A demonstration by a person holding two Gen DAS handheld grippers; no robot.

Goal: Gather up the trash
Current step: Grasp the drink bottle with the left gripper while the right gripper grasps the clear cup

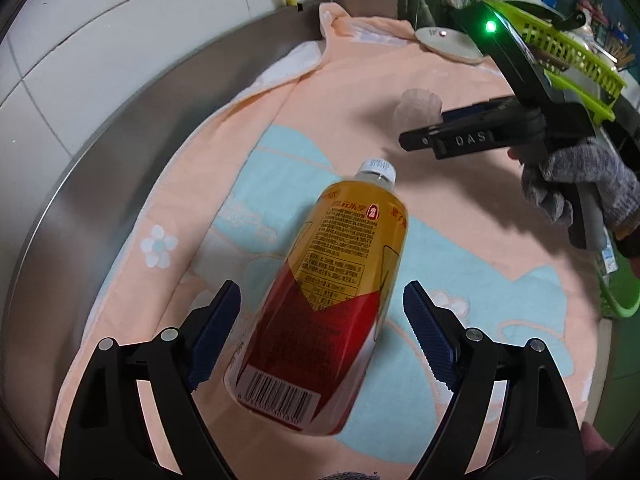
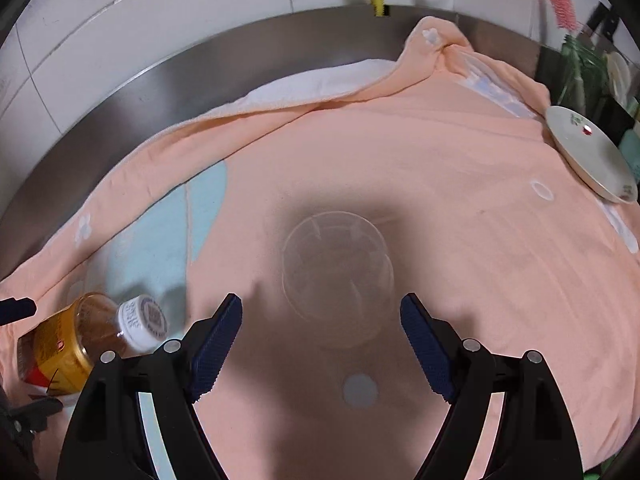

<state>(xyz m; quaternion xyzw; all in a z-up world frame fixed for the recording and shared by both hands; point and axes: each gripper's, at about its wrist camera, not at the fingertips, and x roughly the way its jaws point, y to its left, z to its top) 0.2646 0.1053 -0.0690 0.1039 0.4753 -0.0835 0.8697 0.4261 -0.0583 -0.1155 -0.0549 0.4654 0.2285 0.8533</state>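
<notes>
Left wrist view: we see our left gripper (image 1: 322, 334) with its two blue-padded fingers spread wide, one on each side of the lower body of a plastic drink bottle with a red and yellow label and a white cap (image 1: 334, 292); the pads do not touch it.
Bottle: it lies on its side on the peach and light-blue flowered towel (image 1: 460, 240), the white cap pointing away from us and the barcode end nearest to the camera.
Right gripper from the left view: the right gripper (image 1: 418, 141) hangs above the towel, held by a hand in a grey knitted glove (image 1: 580, 188); a green light shines on its body.
Right wrist view: the right gripper (image 2: 321, 344) is released, its blue pads far apart and holding nothing.
Cup: a clear plastic cup (image 2: 338, 276) stands upright on the towel (image 2: 460, 208), just ahead of the right fingers and between their lines; we look down into its open mouth.
Bottle from the right view: the bottle (image 2: 84, 340) lies at the lower left, well apart from the cup.
Plate: a white round plate with a small pattern (image 2: 588, 152) rests on the far right edge of the towel.
Counter: the towel covers a steel counter (image 2: 160, 92) before a white tiled wall (image 2: 180, 12).
Basket: a lime-green plastic basket (image 1: 560, 52) stands behind the right gripper.
</notes>
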